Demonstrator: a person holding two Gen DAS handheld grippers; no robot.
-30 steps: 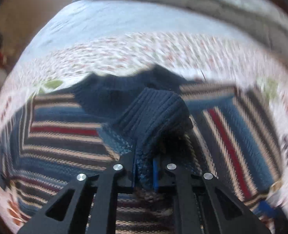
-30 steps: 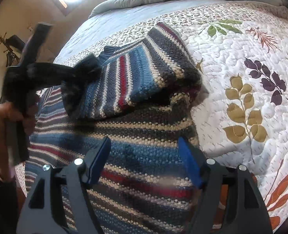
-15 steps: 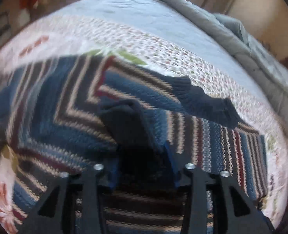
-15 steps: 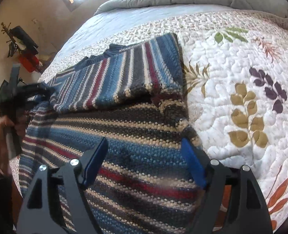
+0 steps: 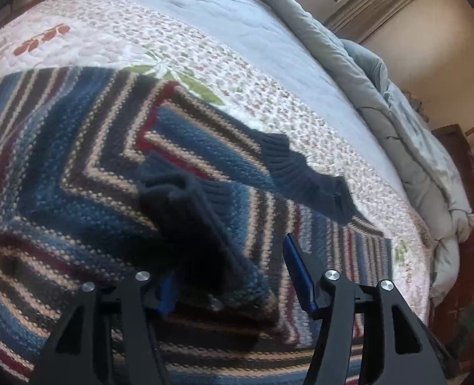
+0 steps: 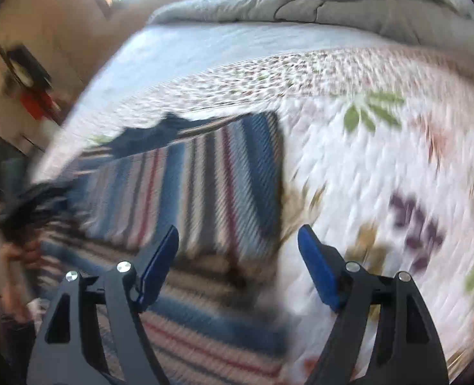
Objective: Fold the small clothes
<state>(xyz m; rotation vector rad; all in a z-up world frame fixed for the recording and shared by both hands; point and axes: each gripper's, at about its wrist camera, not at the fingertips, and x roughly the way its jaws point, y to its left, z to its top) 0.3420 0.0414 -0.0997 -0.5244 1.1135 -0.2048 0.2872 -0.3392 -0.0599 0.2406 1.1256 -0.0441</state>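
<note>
A striped knit sweater (image 5: 76, 199) in blue, navy, cream and red lies on the quilted bed. One sleeve is folded across the body, and its dark navy ribbed cuff (image 5: 188, 211) lies between the jaws of my left gripper (image 5: 230, 276), which is open just above it. The navy collar (image 5: 304, 173) lies at the sweater's far edge. In the blurred right wrist view, my right gripper (image 6: 238, 256) is open and empty above the sweater's (image 6: 205, 176) right edge.
The floral quilt (image 6: 381, 160) spreads to the right of the sweater. A grey comforter (image 5: 413, 147) is bunched along the far side of the bed. The person's left hand (image 6: 15, 253) is at the left edge of the right wrist view.
My left gripper has opened and let go of the navy cuff, which now rests on the sweater body. My right gripper has swung to the right over the sweater's edge.
</note>
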